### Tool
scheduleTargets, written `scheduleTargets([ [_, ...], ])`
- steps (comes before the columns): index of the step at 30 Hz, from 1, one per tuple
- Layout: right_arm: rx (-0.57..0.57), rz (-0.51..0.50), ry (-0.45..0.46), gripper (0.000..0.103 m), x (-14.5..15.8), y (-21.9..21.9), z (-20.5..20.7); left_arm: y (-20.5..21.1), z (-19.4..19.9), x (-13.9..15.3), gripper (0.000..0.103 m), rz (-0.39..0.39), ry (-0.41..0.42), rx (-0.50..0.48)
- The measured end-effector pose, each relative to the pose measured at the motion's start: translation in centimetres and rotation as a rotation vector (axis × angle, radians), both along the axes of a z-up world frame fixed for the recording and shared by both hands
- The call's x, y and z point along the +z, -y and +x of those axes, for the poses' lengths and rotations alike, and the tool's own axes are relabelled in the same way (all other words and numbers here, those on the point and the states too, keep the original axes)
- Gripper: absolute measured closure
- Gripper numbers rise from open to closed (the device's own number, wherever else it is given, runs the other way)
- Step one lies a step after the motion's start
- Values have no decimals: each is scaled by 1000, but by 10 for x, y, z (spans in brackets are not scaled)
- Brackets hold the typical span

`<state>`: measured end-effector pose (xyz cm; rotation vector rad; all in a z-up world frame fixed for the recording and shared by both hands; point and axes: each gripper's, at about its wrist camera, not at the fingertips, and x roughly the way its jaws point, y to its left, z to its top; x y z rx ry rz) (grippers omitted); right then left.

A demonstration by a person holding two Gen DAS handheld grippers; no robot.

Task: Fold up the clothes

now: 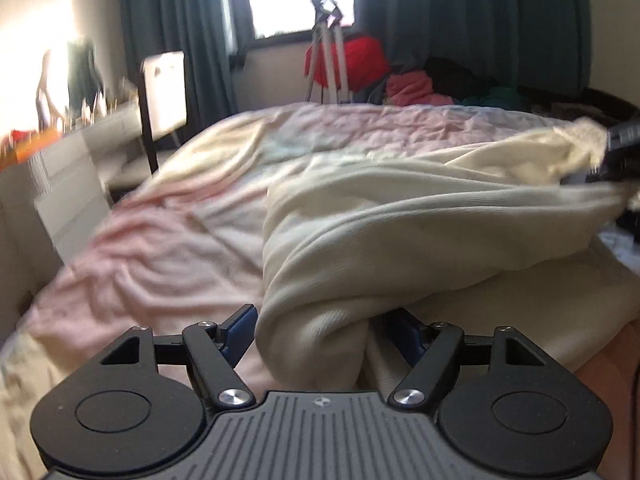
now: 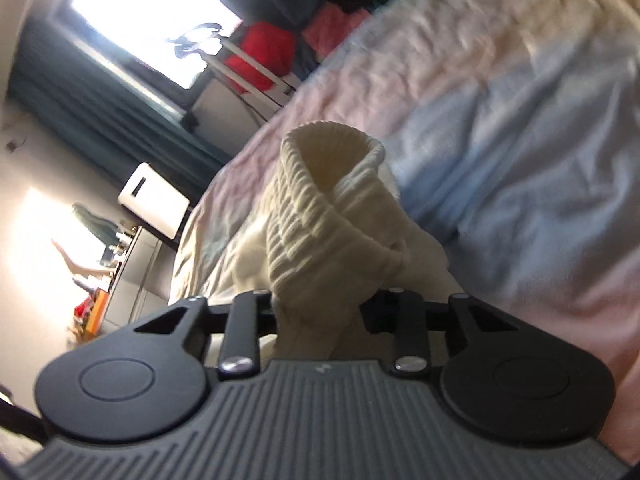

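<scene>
Right gripper [image 2: 318, 312]: jaws closed on the ribbed cuff [image 2: 332, 184] of a cream sweater [image 1: 400, 232]; the knit is bunched between them and the cuff opening stands up just beyond. Left gripper [image 1: 316, 334]: jaws stand wide, with a thick roll of the same sweater filling the gap between them. Fabric appears pressed at both sides, so a grip on the bunched cloth is judged likely, though the pads are mostly hidden.

In the left wrist view the sweater is seen stretched from the near jaws across to the far right, where a dark object at the frame edge, taken to be the other gripper, holds its end. The garment is lifted partly off the bed [image 1: 160, 248], which is covered in a pink, blue and cream quilt.

Progress: early. The sweater is crumpled and twisted, no flat fold or crease is visible, and nothing is laid out. Still left: spreading it flat, folding sleeves in, folding the body. A heap of unfolded clothes [image 1: 416, 88], red and pink among them, is seen at the far side of the bed near a tripod [image 1: 328, 60].
</scene>
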<state>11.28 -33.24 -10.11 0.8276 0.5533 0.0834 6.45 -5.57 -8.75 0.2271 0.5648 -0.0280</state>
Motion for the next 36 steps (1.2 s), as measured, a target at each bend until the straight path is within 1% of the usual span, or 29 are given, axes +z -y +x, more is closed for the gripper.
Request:
scheduleTargets([
  [2, 22, 3, 82, 69, 10, 0, -9, 10, -6, -2, 29, 85, 110, -34],
  [3, 37, 30, 129, 69, 14, 1, -13, 16, -7, -4, 29, 136, 153, -55],
  [4, 54, 66, 177, 69, 18, 3, -16, 21, -6, -8, 29, 179, 170, -68],
  [6, 78, 79, 233, 69, 25, 4, -18, 31, -2, -17, 31, 257, 185, -86],
  [7, 89, 81, 258, 70, 29, 5, -19, 31, 0, -18, 37, 268, 187, -78],
  [8, 91, 71, 261, 70, 30, 6, -20, 29, 1, -19, 41, 267, 187, -63],
  [9, 86, 59, 247, 69, 32, 6, -18, 27, 2, -20, 52, 266, 187, -48],
  [10, 76, 51, 224, 69, 30, 7, -17, 23, 1, -17, 61, 248, 187, -35],
  [12, 52, 43, 180, 69, 25, 10, -14, 16, -7, -8, 71, 215, 189, -42],
  [13, 39, 39, 158, 69, 22, 11, -12, 14, -11, -4, 75, 199, 190, -48],
  [14, 24, 29, 137, 69, 19, 13, -13, 13, -16, 0, 76, 199, 195, -64],
  [16, -7, 6, 98, 69, 14, 17, -16, 17, -31, 4, 77, 243, 206, -124],
  [17, -25, -9, 90, 69, 10, 17, -20, 20, -36, 3, 77, 281, 204, -164],
  [18, -52, -25, 69, 69, 5, 19, -23, 24, -40, -4, 76, 337, 195, -208],
  [20, -90, -4, -11, 69, -11, 25, -23, 35, -45, -24, 75, 472, 171, -277],
  [21, -105, 19, -55, 68, -20, 28, -22, 38, -46, -32, 74, 518, 164, -294],
  [22, -112, 33, -73, 67, -25, 30, -21, 39, -46, -35, 74, 532, 161, -301],
  [23, -117, 43, -84, 66, -30, 32, -21, 38, -46, -35, 74, 534, 160, -304],
  [24, -121, 48, -86, 66, -32, 32, -22, 37, -45, -33, 73, 517, 151, -306],
  [26, -123, 39, -96, 60, -29, 31, -25, 31, -44, -27, 72, 466, 128, -302],
  [27, -136, 17, -108, 49, -27, 31, -27, 29, -44, -26, 71, 448, 121, -298],
  [28, -153, -12, -121, 34, -25, 30, -30, 26, -43, -25, 71, 433, 115, -295],
  [30, -182, -58, -153, 15, -24, 29, -33, 24, -42, -24, 70, 413, 106, -291],
  [31, -181, -53, -170, 15, -27, 30, -32, 24, -42, -22, 69, 405, 102, -288],
  [35, -101, 71, -215, 14, -48, 30, -20, 20, -40, -16, 68, 353, 77, -268],
  [36, -88, 70, -217, 13, -51, 28, -17, 18, -39, -14, 68, 337, 70, -262],
])
